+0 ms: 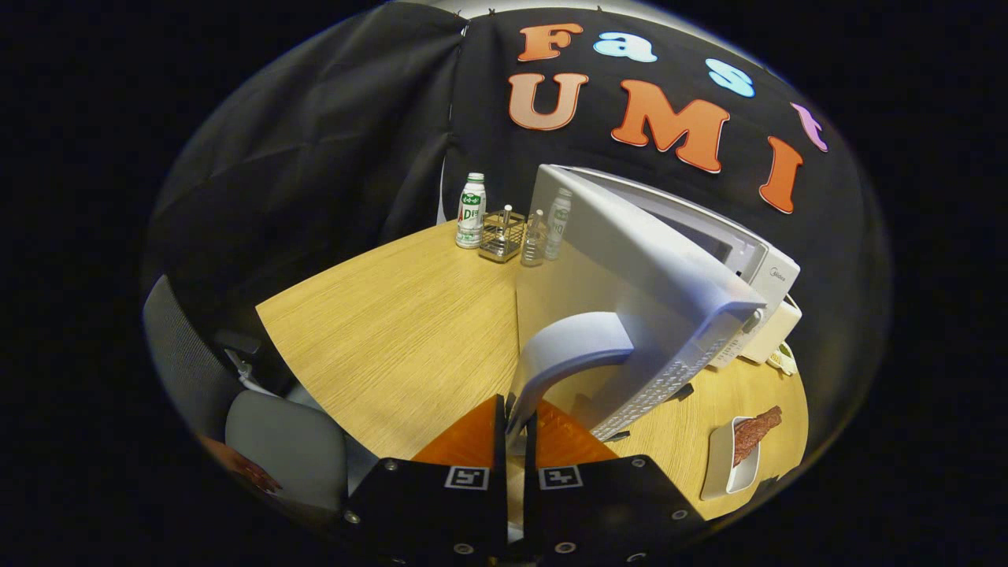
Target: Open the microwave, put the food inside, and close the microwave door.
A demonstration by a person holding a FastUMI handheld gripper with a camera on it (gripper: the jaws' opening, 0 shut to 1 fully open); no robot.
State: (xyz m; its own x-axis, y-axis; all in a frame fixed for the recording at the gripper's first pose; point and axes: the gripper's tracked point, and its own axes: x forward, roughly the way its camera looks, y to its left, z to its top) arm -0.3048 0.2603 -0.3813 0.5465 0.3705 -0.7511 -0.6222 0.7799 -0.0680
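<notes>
Inside of white microwave oven (768,272) hidden behind its open grey door (630,268). Lower end of curved grey door handle (563,354) hidden between gripper (516,425) fingers; contact cannot tell. Light wooden table (394,339) far right corner covered by oven. Small clear bottle (534,239) near table far edge blurred. Grey office chair (287,445) cut off at view edge.

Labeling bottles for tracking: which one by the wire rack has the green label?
The white bottle beside the wire rack, on the side away from the microwave door. The bottle on the rack's other side is clear.
</notes>
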